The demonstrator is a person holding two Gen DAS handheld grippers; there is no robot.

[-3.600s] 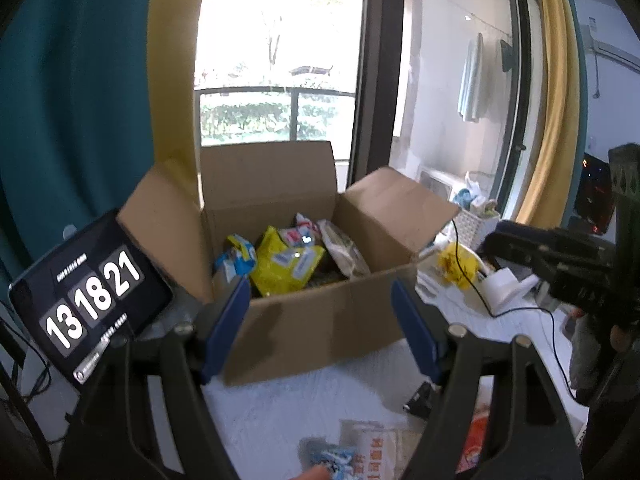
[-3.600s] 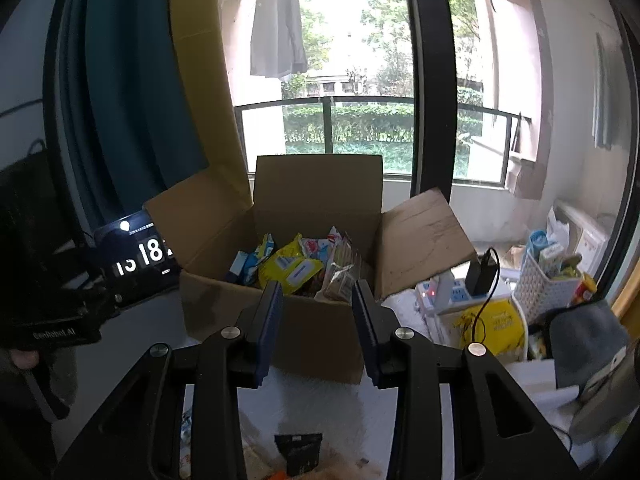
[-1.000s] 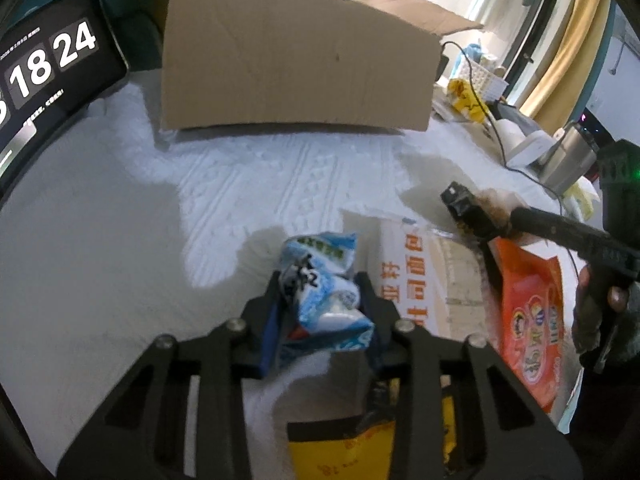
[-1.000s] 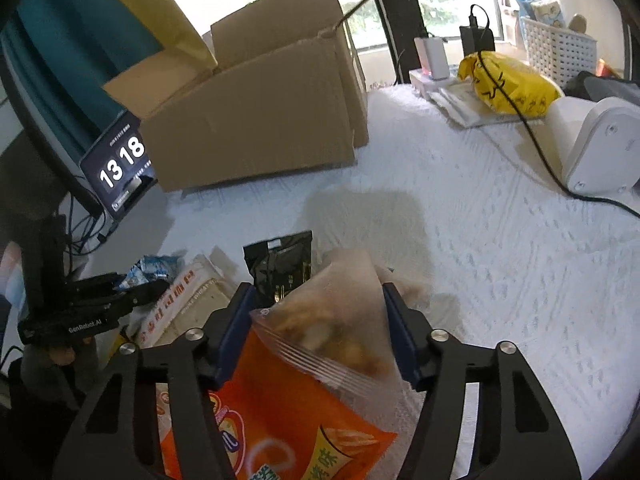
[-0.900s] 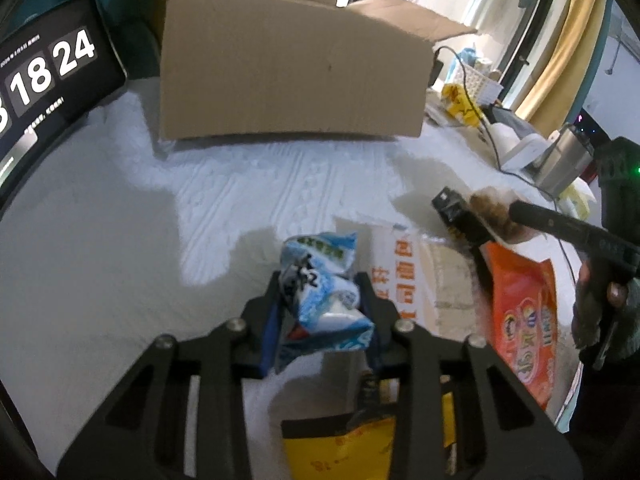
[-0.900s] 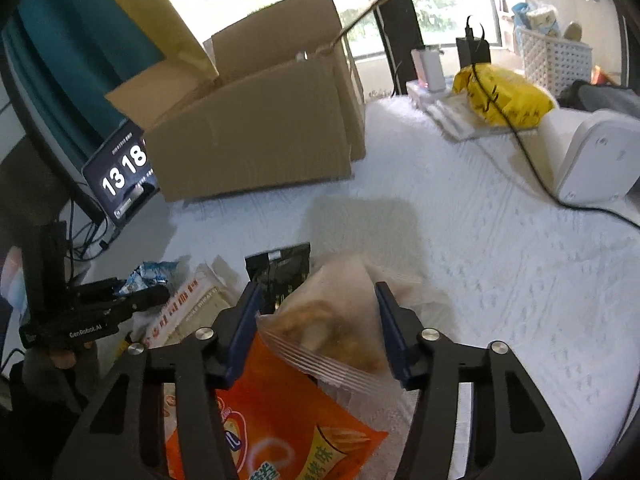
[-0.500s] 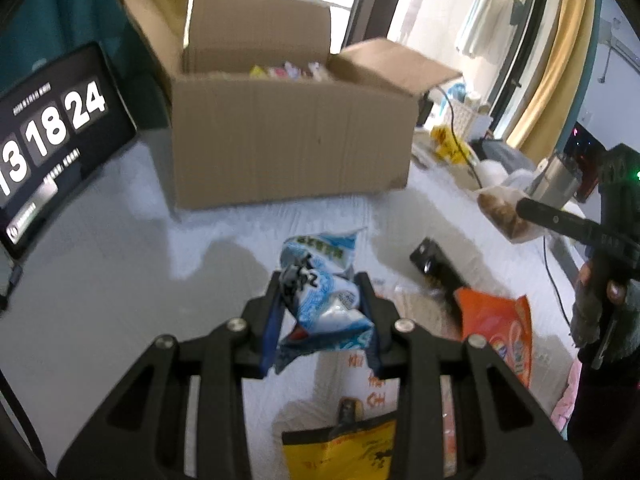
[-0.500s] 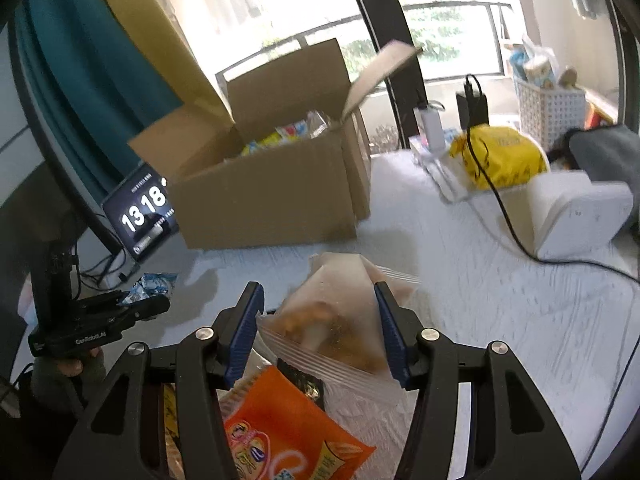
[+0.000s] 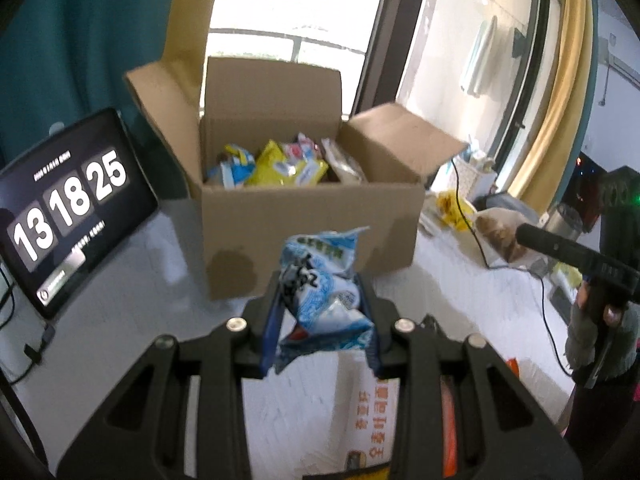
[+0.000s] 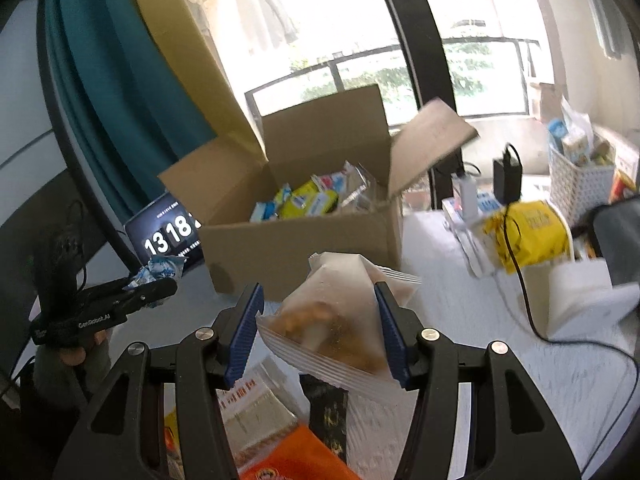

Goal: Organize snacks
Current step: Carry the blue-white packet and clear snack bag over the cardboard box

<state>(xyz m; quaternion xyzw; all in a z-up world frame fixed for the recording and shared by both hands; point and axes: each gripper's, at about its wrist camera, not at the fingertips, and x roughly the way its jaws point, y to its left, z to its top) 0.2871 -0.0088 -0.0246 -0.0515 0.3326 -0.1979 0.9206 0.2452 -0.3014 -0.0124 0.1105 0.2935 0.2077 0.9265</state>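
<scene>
My left gripper [image 9: 320, 320] is shut on a blue-and-white snack packet [image 9: 324, 284] and holds it in the air in front of the open cardboard box [image 9: 308, 236], which holds several snack bags. My right gripper [image 10: 320, 334] is shut on a clear bag of brown snacks [image 10: 340, 328], raised above the table, short of the box [image 10: 304, 248]. In the right wrist view the left gripper [image 10: 152, 292] shows at the left with its packet [image 10: 160, 270]. In the left wrist view the right gripper [image 9: 524, 236] shows at the right with the clear bag [image 9: 496, 232].
More snacks lie on the white cloth below: a white pack with orange print [image 9: 370, 420], an orange bag [image 10: 292, 460] and a black packet [image 10: 328, 416]. A clock tablet [image 9: 64, 204] stands left of the box. A yellow bag [image 10: 528, 236], cables and a white basket [image 10: 580, 176] are at the right.
Both grippers have risen from the table with their snacks and tilted up towards the box, so its open top and contents now show.
</scene>
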